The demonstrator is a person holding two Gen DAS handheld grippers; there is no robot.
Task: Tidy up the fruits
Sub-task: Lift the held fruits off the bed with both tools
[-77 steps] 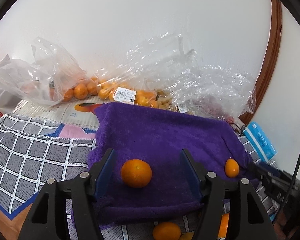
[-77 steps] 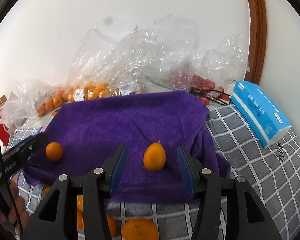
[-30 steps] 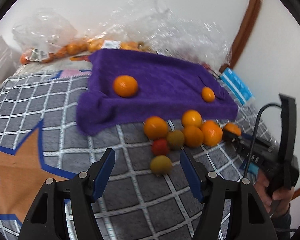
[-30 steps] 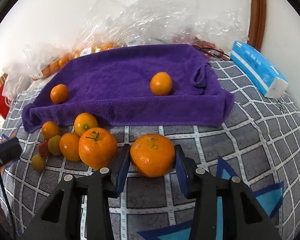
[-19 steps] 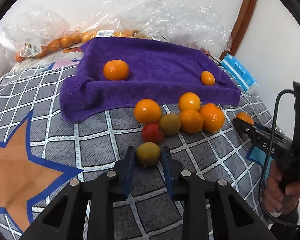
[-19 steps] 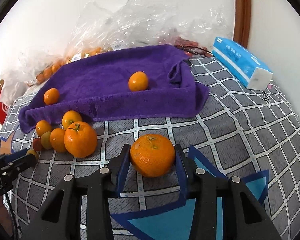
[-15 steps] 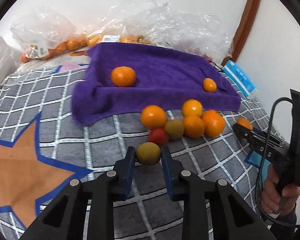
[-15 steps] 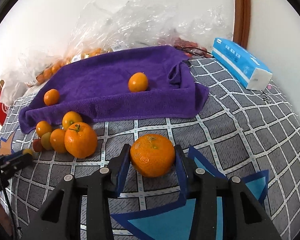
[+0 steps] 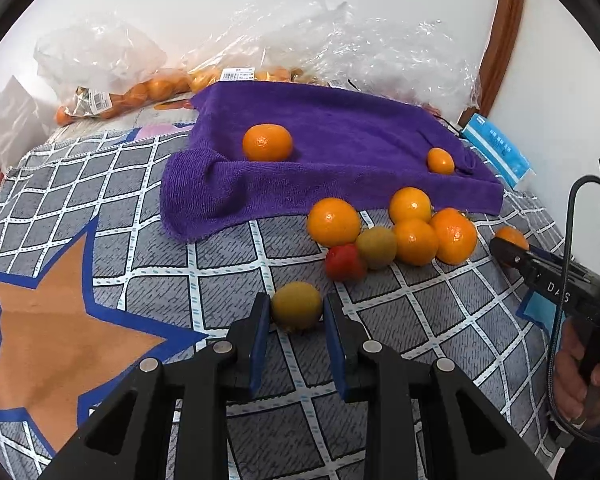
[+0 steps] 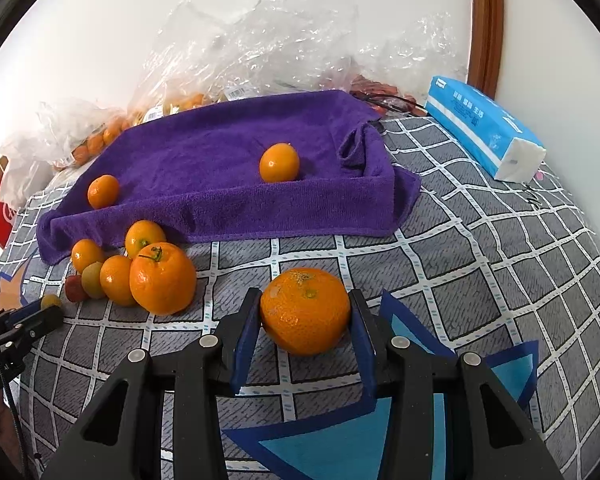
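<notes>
Left hand-held gripper [image 9: 296, 316]: pinching the yellow-green fruit [image 9: 296, 305] between both blue pads, just above the checked cloth [image 9: 140, 280].
Right hand-held gripper [image 10: 305, 320]: clamped on the large orange [image 10: 305, 316], pads pressed to its left and right flanks.
Fruit pile [image 9: 396, 230]: at 1 o'clock from the left hand-held gripper, near, on the checked cloth; oranges, one red fruit, one green-yellow fruit, all touching.
Same pile, right wrist view: at 10 o'clock from the right hand-held gripper.
Purple towel [image 10: 220, 160]: at 12 o'clock in both views, beyond the pile; two small oranges on it, well apart.
Tissue pack [image 10: 484, 128]: at 2 o'clock from the right hand-held gripper, past the towel's corner.
</notes>
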